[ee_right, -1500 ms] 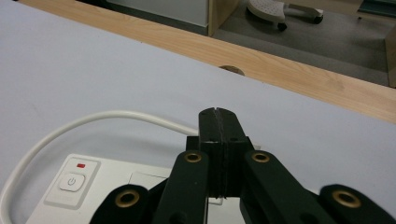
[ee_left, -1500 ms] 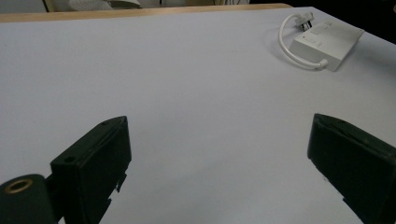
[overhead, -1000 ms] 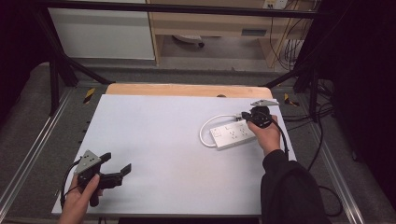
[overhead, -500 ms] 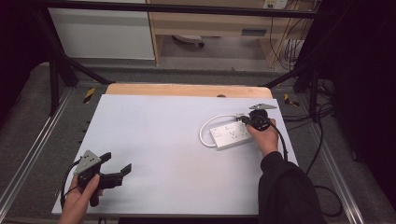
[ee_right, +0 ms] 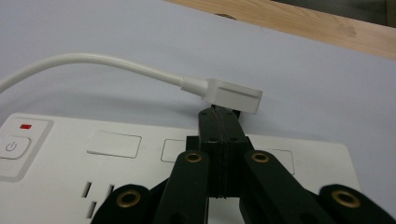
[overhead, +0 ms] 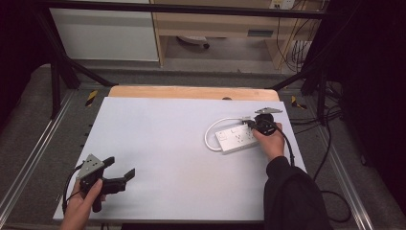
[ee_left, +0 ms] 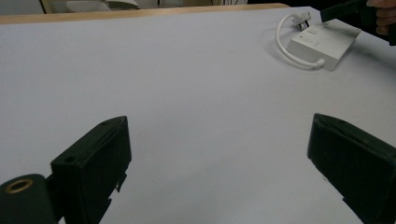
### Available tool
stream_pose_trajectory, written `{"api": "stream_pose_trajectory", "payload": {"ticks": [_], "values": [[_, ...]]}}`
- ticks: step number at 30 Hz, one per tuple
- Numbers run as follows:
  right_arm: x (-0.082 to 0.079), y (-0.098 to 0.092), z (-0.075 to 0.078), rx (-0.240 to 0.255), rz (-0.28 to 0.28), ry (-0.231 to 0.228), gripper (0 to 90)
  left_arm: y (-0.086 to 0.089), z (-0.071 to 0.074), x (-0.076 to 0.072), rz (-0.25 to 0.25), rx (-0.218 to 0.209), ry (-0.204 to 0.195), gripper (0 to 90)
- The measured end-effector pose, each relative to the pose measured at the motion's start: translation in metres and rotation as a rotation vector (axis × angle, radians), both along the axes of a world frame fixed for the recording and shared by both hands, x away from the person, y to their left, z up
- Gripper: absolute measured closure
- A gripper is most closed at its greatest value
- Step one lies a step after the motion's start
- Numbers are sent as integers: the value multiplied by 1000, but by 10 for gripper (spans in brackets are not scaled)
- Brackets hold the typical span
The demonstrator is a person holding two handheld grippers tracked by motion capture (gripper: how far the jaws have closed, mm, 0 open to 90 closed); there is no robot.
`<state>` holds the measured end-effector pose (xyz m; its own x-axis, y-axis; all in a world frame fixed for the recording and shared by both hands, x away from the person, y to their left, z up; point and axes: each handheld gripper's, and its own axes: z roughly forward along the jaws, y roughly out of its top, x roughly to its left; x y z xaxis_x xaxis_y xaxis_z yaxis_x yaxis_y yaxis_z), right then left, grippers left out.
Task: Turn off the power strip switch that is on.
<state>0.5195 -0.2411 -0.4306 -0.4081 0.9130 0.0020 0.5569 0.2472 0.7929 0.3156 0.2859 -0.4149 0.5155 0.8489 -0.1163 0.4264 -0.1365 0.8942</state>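
a white power strip (overhead: 236, 139) lies on the right side of a pale, matte table (overhead: 167, 139), its smooth white cord (overhead: 214, 128) looping to a flat rectangular plug (ee_right: 233, 94). the right gripper view alone shows the detail: the right gripper (ee_right: 219, 114) with its black jaws pressed together, the plug resting at their tips just above the strip, whether pinched cannot be told; a power button (ee_right: 11, 146) and small red mark (ee_right: 25, 126) sit at the strip's end. the left gripper view shows the left gripper (ee_left: 219, 154) spread wide over bare table, well apart from the strip. from above, a wooden edge (overhead: 191, 92) borders the far side. against the frames a second ago, the right gripper has shifted slightly away from the person; the left has stayed put.
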Motion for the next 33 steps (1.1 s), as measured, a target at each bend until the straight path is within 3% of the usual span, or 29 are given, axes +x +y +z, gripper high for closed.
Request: {"api": "stream_pose_trajectory", "payload": {"ticks": [33], "values": [[-1,-1,-5,27,-5,-3,900,1,0,0,8,-1,-3,60]]}}
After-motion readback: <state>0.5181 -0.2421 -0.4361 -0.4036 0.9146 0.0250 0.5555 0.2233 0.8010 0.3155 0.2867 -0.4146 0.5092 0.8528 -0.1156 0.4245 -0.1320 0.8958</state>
